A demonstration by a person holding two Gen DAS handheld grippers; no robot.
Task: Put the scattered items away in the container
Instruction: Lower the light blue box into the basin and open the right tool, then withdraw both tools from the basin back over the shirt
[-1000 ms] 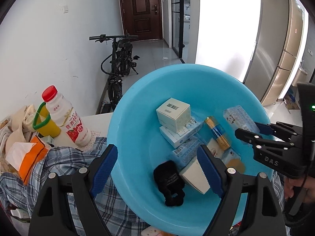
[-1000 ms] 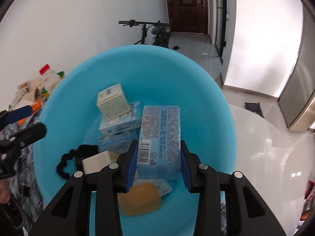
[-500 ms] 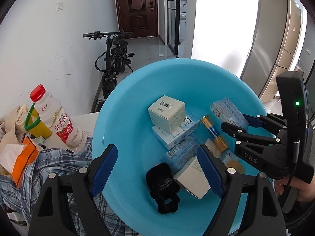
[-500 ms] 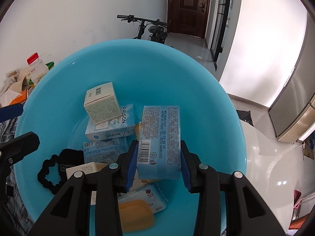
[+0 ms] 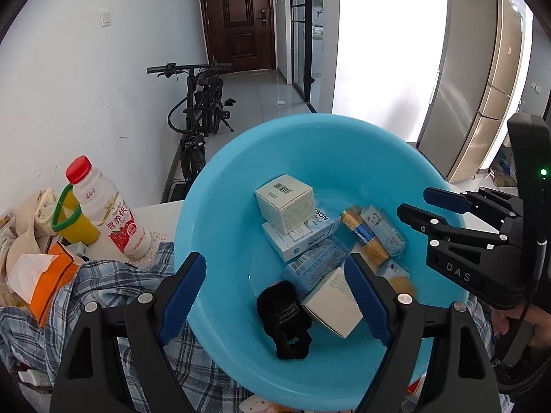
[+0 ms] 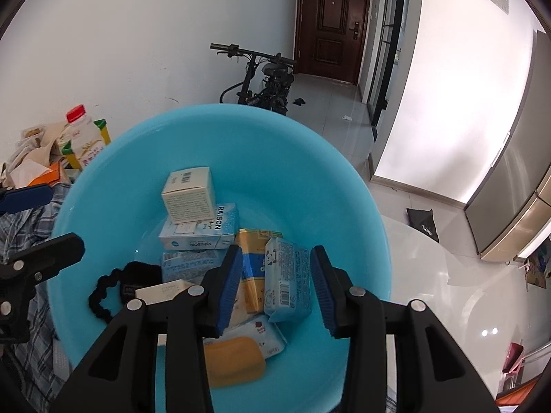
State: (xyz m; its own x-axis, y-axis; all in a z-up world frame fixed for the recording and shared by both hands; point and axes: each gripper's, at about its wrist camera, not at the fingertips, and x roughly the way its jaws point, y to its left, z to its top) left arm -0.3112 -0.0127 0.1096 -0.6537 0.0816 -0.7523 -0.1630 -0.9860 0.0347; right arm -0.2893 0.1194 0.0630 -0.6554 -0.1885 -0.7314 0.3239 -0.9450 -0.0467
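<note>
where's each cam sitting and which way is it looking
Left wrist: on the left gripper, looking down into the blue basin; the right gripper and a hand show at right.
Right wrist: on the right gripper, looking down over the pale blue packet; left fingers show at left.
Shared: basin, white box, bicycle.

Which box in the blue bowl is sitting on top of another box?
The small cream cube box with the barcode on top. It rests on the flat pale blue RAISON box; the other boxes lie lower in the blue bowl.
</note>
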